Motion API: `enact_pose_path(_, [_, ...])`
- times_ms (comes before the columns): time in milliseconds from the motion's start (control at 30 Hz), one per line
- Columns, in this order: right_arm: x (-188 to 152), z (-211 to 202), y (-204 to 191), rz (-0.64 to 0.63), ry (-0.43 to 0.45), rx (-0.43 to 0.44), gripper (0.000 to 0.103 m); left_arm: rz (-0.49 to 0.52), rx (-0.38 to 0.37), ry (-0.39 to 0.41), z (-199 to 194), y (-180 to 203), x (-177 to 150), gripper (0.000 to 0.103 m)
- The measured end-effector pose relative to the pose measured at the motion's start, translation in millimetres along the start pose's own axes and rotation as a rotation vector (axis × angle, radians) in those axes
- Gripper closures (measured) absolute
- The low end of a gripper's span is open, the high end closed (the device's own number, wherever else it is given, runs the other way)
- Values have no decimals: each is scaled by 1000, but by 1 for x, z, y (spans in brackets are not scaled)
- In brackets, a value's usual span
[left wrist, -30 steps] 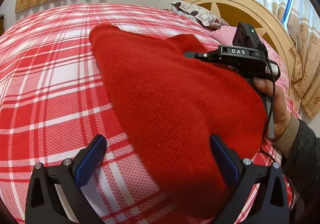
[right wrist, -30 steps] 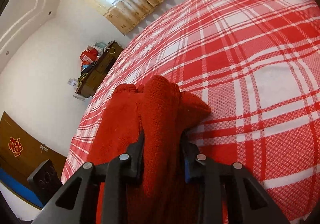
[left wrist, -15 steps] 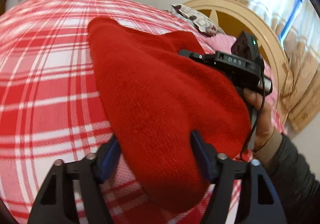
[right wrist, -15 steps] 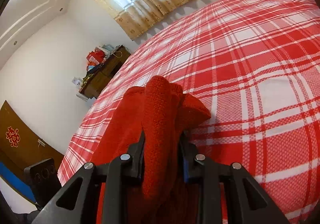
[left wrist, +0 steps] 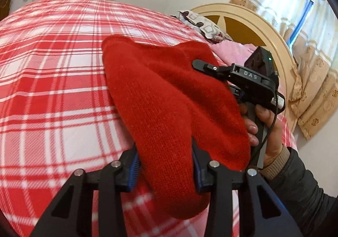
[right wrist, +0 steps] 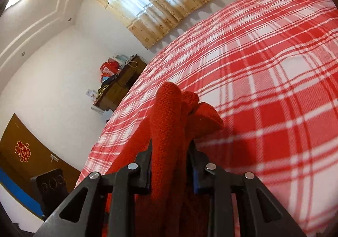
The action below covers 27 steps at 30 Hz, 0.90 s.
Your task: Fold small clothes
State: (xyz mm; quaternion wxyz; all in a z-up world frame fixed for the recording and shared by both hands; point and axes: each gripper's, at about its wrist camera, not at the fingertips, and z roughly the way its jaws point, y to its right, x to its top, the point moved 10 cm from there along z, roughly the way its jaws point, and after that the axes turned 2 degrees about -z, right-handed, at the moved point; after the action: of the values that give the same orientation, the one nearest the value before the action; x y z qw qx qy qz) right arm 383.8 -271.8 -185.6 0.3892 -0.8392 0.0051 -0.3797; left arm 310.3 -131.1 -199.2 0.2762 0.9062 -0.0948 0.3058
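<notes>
The garment (left wrist: 169,99) lies on the bed (left wrist: 52,89), with the pillow (left wrist: 202,25) and headboard (left wrist: 253,25) behind.

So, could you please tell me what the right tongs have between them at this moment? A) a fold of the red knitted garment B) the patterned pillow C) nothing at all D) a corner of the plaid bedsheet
A: in the right wrist view the right tongs are pressed against a bunched fold of the red knitted garment, held above the plaid bedsheet.
</notes>
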Motion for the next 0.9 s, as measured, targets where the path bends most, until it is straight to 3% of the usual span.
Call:
enact_pose_path(433, [-44,16,-74,13,-54,86,76,47,45,23,-57,-12,-28,61])
enact_pose_path(900, [-65,59,-147,-36,-114,170,76,2,107,87,-101,-38,-41,61])
